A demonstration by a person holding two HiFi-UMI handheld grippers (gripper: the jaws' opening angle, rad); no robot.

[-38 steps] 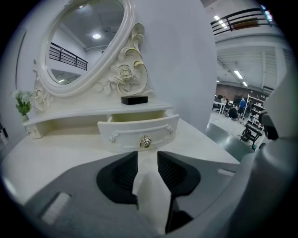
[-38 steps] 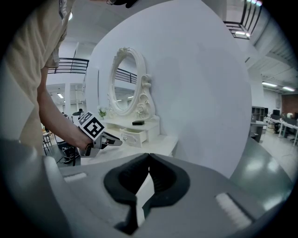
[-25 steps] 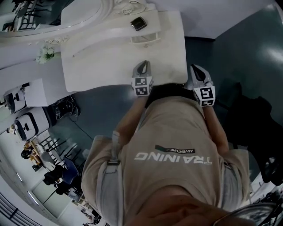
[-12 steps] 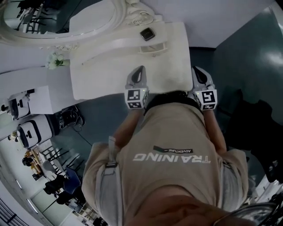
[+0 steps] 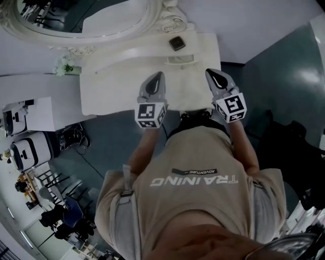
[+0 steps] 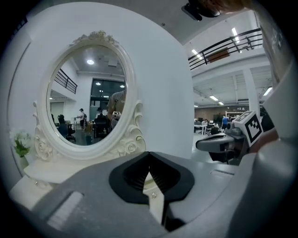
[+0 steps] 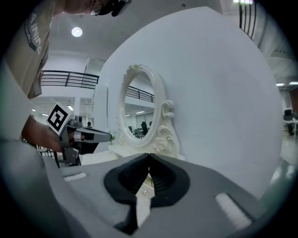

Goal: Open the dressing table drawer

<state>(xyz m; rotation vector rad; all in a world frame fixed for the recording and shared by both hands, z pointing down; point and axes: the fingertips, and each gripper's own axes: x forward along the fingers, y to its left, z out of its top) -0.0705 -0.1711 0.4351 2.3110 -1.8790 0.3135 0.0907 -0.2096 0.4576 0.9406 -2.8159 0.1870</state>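
The white dressing table [image 5: 114, 89] stands against the wall with an oval mirror [image 5: 81, 12] at its back. A raised shelf along the back carries a small dark square object [image 5: 176, 43], and a little drawer front [image 5: 181, 60] sits just under it. My left gripper [image 5: 159, 74] hovers over the tabletop, shut with nothing in it. My right gripper [image 5: 209, 72] hovers beside it to the right, near the drawer, also shut and empty. In the left gripper view the left gripper [image 6: 149, 155] faces the mirror [image 6: 86, 93]. The right gripper [image 7: 149, 156] faces the mirror [image 7: 139, 107] at an angle.
A small white flower bunch [image 5: 63, 65] sits at the table's left end. White appliances [image 5: 25, 147] stand on the floor to the left and a dark bag [image 5: 287, 137] lies to the right. The person's torso fills the lower head view.
Both grippers have risen from the table's front edge and moved forward over the tabletop. The right one has swung in toward the drawer.
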